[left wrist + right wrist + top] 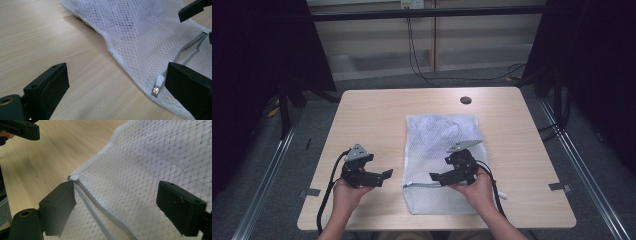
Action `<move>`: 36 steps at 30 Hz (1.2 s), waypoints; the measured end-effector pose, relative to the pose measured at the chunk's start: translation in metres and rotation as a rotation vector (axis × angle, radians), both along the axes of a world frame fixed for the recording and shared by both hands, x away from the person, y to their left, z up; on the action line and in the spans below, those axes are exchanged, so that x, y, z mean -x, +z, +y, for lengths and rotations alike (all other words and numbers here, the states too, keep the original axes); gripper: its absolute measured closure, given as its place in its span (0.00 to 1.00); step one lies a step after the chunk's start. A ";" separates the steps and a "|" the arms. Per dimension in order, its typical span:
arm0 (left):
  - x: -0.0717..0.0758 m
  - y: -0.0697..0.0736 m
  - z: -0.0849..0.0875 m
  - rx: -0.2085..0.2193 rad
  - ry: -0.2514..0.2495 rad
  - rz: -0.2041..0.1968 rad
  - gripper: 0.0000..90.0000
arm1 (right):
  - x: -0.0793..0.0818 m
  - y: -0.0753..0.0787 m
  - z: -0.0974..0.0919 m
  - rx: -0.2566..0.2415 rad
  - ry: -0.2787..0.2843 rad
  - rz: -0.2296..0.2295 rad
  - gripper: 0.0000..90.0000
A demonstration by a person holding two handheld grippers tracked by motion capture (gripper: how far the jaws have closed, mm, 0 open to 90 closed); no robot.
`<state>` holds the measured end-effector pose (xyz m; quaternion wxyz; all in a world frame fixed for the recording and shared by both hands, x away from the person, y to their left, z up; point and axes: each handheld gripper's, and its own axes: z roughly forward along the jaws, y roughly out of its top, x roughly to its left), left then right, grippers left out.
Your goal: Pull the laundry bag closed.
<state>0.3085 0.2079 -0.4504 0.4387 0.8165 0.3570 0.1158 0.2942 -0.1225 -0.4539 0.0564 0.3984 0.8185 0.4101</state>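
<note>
1. On the table lies a white mesh bag, a bit right of centre, its long side running away from the person and its near end close to the front edge. Something pale with a faint print is stuffed in the far half, so that part bulges.
2. Left gripper sits over bare wood just left of the bag, jaws wide apart, gripping nothing. It points right, toward the bag's near left corner.
3. Right gripper hovers over the near part of the bag, jaws also spread wide with nothing between them, pointing left. So the two grippers face each other across the bag's left edge.
4. A grey zipper runs across the bag near its front end. The left gripper view shows the pull, white tab on a metal slider, at the left end of the zipper and right by the bag's edge, just beside that gripper's right jaw.
5. From the right gripper view, the zipper passes just beside the left jaw. Can't tell whether that jaw actually touches the mesh or just floats above it.
6. Far side of the table has a dark round hole, well apart from the bag.
</note>
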 end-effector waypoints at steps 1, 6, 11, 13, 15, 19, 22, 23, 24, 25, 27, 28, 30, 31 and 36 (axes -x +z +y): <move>0.000 0.000 0.000 0.002 0.001 -0.002 0.06 | 0.000 0.000 0.002 -0.002 -0.001 0.005 0.18; 0.000 0.000 0.000 0.001 -0.001 0.000 0.06 | -0.002 -0.001 0.005 -0.010 0.001 0.008 0.19; 0.000 0.001 0.001 0.003 -0.004 -0.004 0.06 | -0.003 -0.001 0.009 -0.007 0.000 0.006 0.19; 0.000 0.001 0.001 0.002 -0.003 -0.002 0.06 | -0.003 -0.001 0.011 -0.012 0.008 0.014 0.19; 0.000 0.001 0.001 0.004 -0.005 0.001 0.06 | -0.004 -0.001 0.012 -0.014 0.012 0.013 0.19; 0.000 0.001 0.002 0.006 -0.003 0.002 0.06 | -0.004 -0.001 0.016 -0.009 0.020 0.016 0.20; 0.000 0.001 0.002 0.002 -0.001 0.002 0.06 | -0.005 -0.001 0.018 -0.007 0.021 0.021 0.20; 0.000 0.001 0.002 0.002 -0.001 0.002 0.06 | -0.005 -0.001 0.018 -0.007 0.021 0.021 0.20; 0.000 0.001 0.002 0.004 -0.003 0.003 0.06 | -0.005 -0.001 0.020 -0.006 0.024 0.021 0.20; 0.000 0.001 0.002 0.003 -0.004 0.003 0.06 | -0.005 -0.001 0.021 -0.007 0.026 0.021 0.20; 0.000 0.001 0.002 0.001 -0.002 0.005 0.06 | -0.005 -0.001 0.023 -0.003 0.027 0.021 0.20; 0.000 0.001 0.002 0.004 -0.004 0.007 0.06 | -0.005 -0.001 0.024 -0.005 0.034 0.022 0.20; 0.000 0.001 0.002 0.004 -0.005 0.005 0.06 | -0.005 -0.002 0.026 -0.008 0.037 0.021 0.20; 0.000 0.001 0.002 0.009 -0.003 -0.003 0.06 | -0.005 -0.002 0.028 -0.004 0.035 0.025 0.21; 0.000 0.001 0.002 0.011 -0.005 0.001 0.06 | -0.006 -0.003 0.032 -0.009 0.041 0.038 0.24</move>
